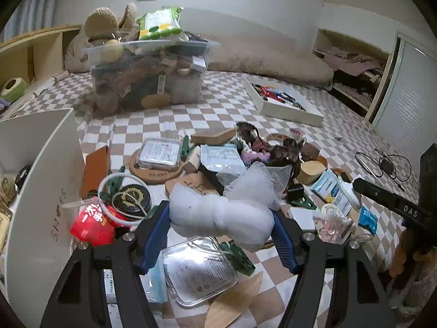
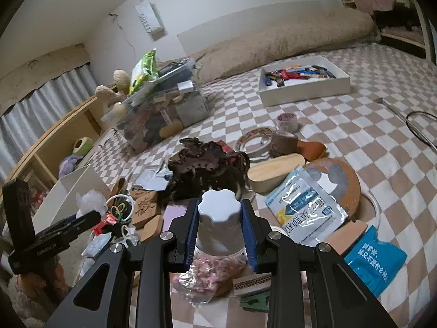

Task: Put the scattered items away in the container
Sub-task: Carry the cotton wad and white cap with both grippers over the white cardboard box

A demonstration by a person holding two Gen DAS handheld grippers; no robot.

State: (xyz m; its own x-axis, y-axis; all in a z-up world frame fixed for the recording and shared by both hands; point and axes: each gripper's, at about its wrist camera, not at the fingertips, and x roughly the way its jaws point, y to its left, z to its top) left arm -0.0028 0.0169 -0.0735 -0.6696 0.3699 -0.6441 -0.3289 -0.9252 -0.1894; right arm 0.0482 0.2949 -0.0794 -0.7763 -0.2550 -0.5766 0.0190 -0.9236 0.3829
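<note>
Your left gripper is clamped on a white mesh bath pouf, both blue pads pressed into its sides. Your right gripper is clamped on a white scalloped-cap bottle, held upright between the pads.

The container, a clear plastic bin, sits at 11 o'clock in the left wrist view, well apart from both loads, on the checked cover. It is already heaped above its rim, with a green snack packet perched on top.

Risks:
- The pouf is soft; its loose netting could snag the clutter beneath as you carry it.
- Anything added may slide off the heap or knock the packet down.
- The bottle is smooth; it could slip if you tilt it.
</note>
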